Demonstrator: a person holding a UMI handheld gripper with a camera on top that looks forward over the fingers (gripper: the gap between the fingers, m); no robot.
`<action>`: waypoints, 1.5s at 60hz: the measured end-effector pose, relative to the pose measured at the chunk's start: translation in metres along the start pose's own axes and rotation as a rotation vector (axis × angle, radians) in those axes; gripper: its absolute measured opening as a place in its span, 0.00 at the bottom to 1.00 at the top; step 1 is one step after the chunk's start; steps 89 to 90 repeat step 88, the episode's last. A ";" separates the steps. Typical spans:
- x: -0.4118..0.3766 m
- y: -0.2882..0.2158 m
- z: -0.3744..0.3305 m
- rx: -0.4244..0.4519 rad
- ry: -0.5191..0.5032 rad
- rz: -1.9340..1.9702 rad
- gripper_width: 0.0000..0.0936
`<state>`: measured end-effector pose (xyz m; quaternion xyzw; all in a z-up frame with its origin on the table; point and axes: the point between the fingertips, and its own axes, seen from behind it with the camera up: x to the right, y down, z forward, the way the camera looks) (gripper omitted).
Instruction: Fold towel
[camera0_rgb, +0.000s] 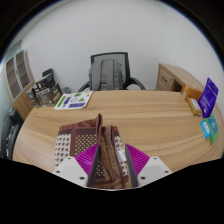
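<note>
Brown patterned towel lies bunched on the wooden worktop, one fold rising between the pads of the gripper, which seems closed on it, held low and level; a chair stands beyond

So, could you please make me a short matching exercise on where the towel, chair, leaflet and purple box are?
Things:
1. towel
2. chair
3. leaflet
4. purple box

Places:
A. behind the table's far edge
B. held between the tool's fingers
C. on the table, right side
D. on the table, far left

Pairs: 1-B, 2-A, 3-D, 4-C
</note>
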<state>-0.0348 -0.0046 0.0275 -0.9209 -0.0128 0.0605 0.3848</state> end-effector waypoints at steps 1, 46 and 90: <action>0.006 -0.001 -0.001 0.008 0.023 -0.011 0.63; -0.089 0.045 -0.306 0.132 0.232 -0.090 0.92; -0.164 0.095 -0.438 0.209 0.304 -0.091 0.91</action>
